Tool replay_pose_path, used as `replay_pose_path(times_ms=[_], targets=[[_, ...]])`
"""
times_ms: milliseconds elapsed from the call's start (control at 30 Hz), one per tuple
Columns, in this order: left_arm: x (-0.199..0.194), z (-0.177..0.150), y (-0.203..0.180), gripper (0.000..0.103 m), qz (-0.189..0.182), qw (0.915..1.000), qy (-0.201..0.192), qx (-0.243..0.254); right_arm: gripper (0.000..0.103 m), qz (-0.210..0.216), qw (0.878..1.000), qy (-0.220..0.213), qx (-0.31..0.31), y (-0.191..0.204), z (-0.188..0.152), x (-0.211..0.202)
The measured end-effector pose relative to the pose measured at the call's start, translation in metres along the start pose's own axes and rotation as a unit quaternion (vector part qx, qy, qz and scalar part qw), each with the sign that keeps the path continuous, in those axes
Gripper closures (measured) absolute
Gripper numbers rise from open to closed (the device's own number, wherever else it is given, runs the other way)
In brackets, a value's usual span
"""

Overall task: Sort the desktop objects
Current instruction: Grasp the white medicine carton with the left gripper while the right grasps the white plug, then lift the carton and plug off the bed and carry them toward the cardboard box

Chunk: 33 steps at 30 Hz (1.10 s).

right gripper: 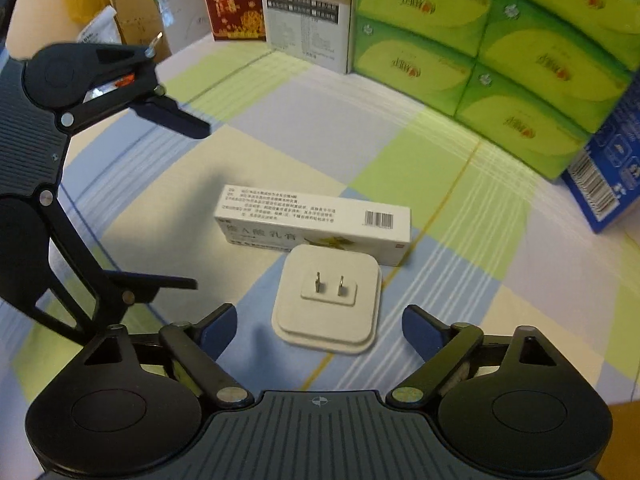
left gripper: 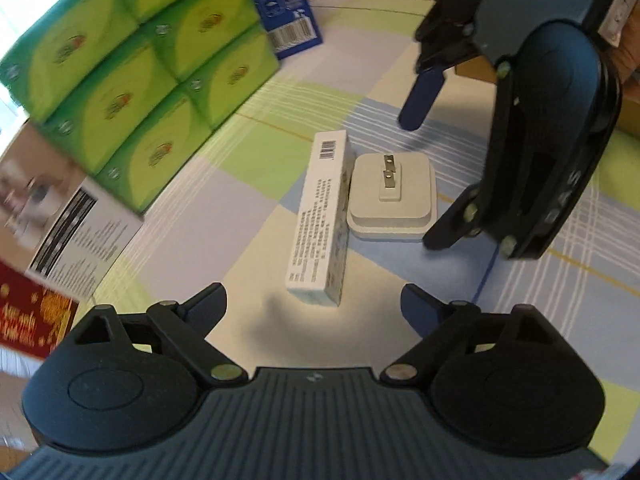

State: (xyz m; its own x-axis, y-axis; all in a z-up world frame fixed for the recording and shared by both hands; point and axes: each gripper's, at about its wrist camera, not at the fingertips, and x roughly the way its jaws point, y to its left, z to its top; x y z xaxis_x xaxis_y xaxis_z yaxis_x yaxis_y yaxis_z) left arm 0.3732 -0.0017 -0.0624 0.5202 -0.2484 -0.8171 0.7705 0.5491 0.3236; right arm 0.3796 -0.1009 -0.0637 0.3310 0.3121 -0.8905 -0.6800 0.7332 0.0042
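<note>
White barcoded box [right gripper: 316, 226] touches plug adapter [right gripper: 327, 306]; both tongs [left gripper: 314, 306] [right gripper: 318, 326] gape wide, empty.

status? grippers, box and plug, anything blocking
Left gripper open, empty, facing white carton. Right gripper open, empty, over white plug adapter, prongs up. Carton and adapter side by side on checked tablecloth. Nothing blocking.

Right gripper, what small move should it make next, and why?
Probably ease the right gripper forward and down around the white plug adapter. Its jaws are open and empty, the adapter lies just ahead between them, prongs up, close against the white box.
</note>
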Motion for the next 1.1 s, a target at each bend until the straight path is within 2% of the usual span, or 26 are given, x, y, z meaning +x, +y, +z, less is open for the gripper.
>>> replay_pose_path(times_ms=[133, 200, 267, 333, 400, 433, 500, 600, 700, 833, 933, 1100], targets=[[0.015, 0.005, 0.002, 0.016, -0.005, 0.9997, 0.0, 0.023, 0.034, -0.002, 1.0, 0.011, -0.021, 0.0, -0.001, 0.015], [0.022, 0.007, 0.004, 0.026, -0.006, 0.9997, 0.001, 0.025, 0.038, -0.002, 1.0, 0.014, -0.027, -0.001, -0.003, 0.02], [0.027, 0.009, 0.007, 0.029, -0.014, 0.9998, -0.001, 0.017, 0.039, 0.003, 1.0, 0.006, -0.02, -0.004, -0.005, 0.022], [0.031, 0.012, 0.01, 0.036, -0.022, 0.9997, -0.005, 0.006, 0.039, 0.008, 1.0, 0.002, -0.013, -0.007, -0.006, 0.022], [0.034, 0.013, 0.01, 0.052, -0.029, 0.9996, -0.002, 0.002, 0.039, 0.007, 1.0, -0.001, -0.012, -0.007, -0.006, 0.022], [0.035, 0.014, 0.01, 0.056, -0.03, 0.9995, 0.0, 0.003, 0.04, 0.005, 1.0, -0.003, -0.01, -0.006, -0.007, 0.021], [0.035, 0.012, 0.008, 0.07, -0.035, 0.9994, 0.002, -0.002, 0.04, 0.001, 1.0, -0.006, -0.005, -0.005, -0.01, 0.02], [0.032, 0.01, 0.007, 0.082, -0.038, 0.9989, 0.007, -0.026, 0.04, -0.004, 1.0, -0.004, 0.0, -0.004, -0.014, 0.018], [0.024, 0.006, 0.002, 0.082, -0.043, 0.9967, 0.021, -0.066, 0.04, -0.012, 1.0, 0.005, 0.007, -0.003, -0.021, 0.012], [0.01, -0.005, -0.013, 0.082, -0.058, 0.9863, 0.041, -0.149, 0.04, -0.018, 0.999, 0.016, 0.042, -0.001, -0.038, -0.001], [-0.009, -0.017, -0.04, 0.082, -0.06, 0.977, 0.051, -0.198, 0.04, -0.018, 0.997, 0.025, 0.076, 0.006, -0.062, -0.016], [-0.042, -0.035, -0.094, 0.082, -0.06, 0.9639, 0.069, -0.25, 0.04, -0.006, 0.992, 0.031, 0.121, 0.028, -0.108, -0.046]])
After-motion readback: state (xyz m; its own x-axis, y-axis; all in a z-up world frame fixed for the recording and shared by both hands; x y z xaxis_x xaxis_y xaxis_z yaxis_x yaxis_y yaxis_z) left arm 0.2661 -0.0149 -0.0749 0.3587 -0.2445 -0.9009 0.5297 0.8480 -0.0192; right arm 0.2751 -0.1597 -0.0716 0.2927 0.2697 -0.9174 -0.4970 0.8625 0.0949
